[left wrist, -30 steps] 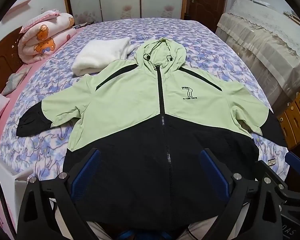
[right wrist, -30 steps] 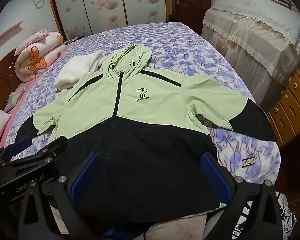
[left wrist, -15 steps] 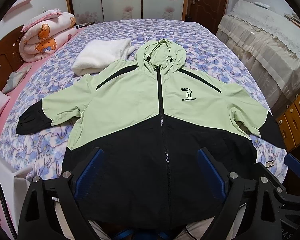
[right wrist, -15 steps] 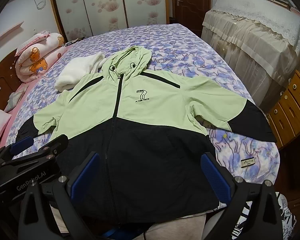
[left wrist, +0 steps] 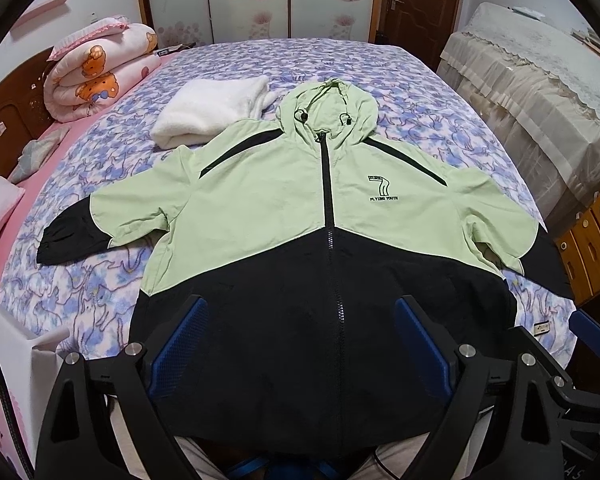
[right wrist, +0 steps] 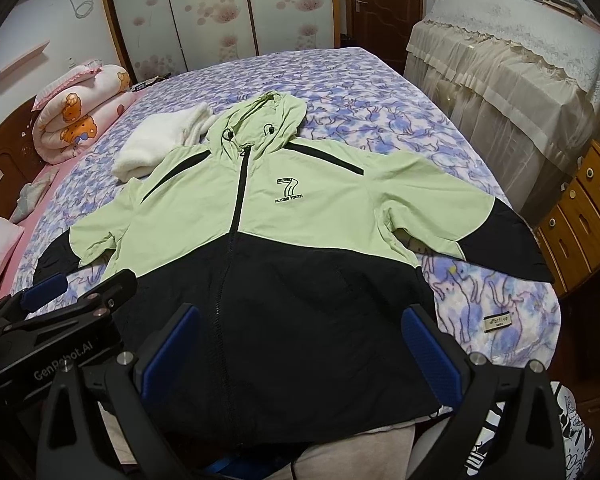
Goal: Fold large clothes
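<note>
The jacket (left wrist: 300, 240) lies flat ahead, hood away – zip running lengthwise. Left gripper (left wrist: 300, 344) and right gripper (right wrist: 296, 344) hover over its hem, jaws apart, empty

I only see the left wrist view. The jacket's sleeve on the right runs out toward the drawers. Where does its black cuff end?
Observer: The jacket sleeve's black cuff ends at the bed's edge, beside the wooden drawers.
Operator: Where is my left gripper?
Observer: The left gripper, open, is by the jacket's lower left corner, over the bedspread.
Operator: Right gripper holding anything?
Observer: No. The right gripper is open, with nothing between its pads, over the jacket's black lower front.
</note>
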Demonstrator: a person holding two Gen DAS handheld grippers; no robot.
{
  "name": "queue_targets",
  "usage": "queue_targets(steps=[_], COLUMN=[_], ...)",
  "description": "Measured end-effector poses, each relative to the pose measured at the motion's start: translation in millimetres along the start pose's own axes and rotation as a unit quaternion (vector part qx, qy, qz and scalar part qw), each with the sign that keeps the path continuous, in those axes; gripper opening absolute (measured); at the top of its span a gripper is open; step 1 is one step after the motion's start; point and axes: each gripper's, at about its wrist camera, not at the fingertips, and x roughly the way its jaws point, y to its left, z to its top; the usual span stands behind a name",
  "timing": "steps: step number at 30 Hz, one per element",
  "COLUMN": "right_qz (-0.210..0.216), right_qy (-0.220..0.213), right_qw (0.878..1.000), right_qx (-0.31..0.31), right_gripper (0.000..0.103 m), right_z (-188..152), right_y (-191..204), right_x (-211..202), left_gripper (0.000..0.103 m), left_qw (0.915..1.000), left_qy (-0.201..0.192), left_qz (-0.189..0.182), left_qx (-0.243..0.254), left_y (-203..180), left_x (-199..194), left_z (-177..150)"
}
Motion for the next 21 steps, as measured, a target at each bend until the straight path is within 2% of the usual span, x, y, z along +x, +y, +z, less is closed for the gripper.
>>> queue_targets(steps=[11, 13, 21], right_qz=[-0.002, -0.005, -0.003], right_qy=[0.005, 0.002, 0.006], right_qw=[1.000, 1.000, 1.000], right_qx=[0.000, -0.003, -0.001], right_gripper=[0.101, 0.101, 0.101], right_z=[0.4, -2.8, -2.1], right_y=[3.4, 15.1, 11.5], right_x=[-0.3, -2.9, -1.8], left_gripper=[0.093, 0.093, 0.093], left_qw=[1.0000, 1.0000, 1.0000], left_qy=[0.006, 0.007, 0.008], left_qz=[0.002, 0.003, 0.003], left_qx=[-0.002, -0.003, -0.002], left_y=[1.5, 0.4, 1.6], left_x=[-0.9, 0.1, 0.5], left_z=[-2.3, -1.6, -1.8])
